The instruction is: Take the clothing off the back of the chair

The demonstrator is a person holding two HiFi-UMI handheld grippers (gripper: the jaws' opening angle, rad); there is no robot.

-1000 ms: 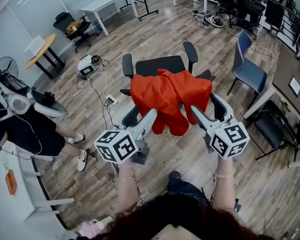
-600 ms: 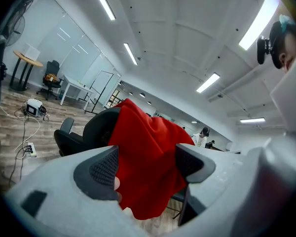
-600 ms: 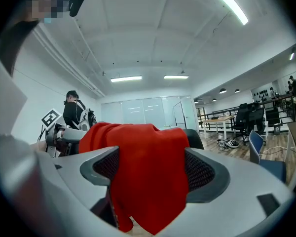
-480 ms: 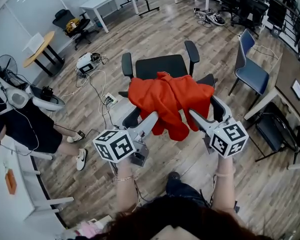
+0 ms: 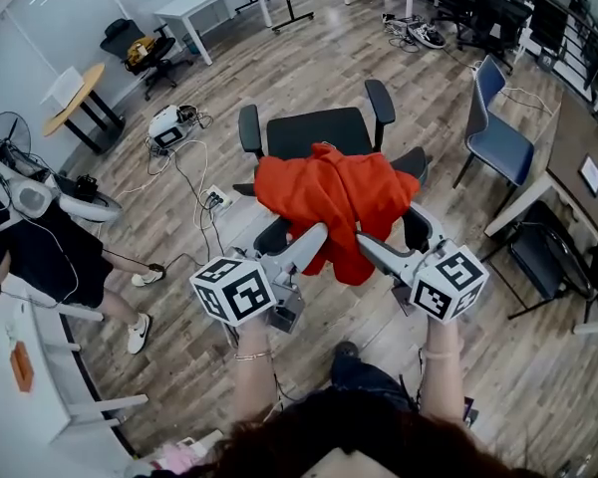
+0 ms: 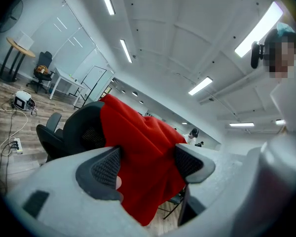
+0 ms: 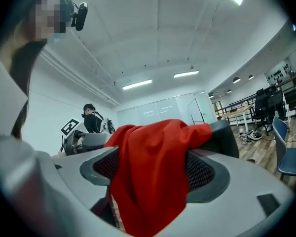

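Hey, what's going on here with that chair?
A person holds a tool in each hand, reaching for a red garment draped over the back of a black office chair. The left tool and right tool both stand open with the hanging cloth between their jaws, not yet clamped.

Red clothing (image 7: pixel 150 191) between spread claw (image 7: pixel 153 168)

Head view: steeply downward, chair (image 5: pixel 319 132) at 12 o'clock. Gripper views: level, near; all share the red garment (image 5: pixel 329 202).
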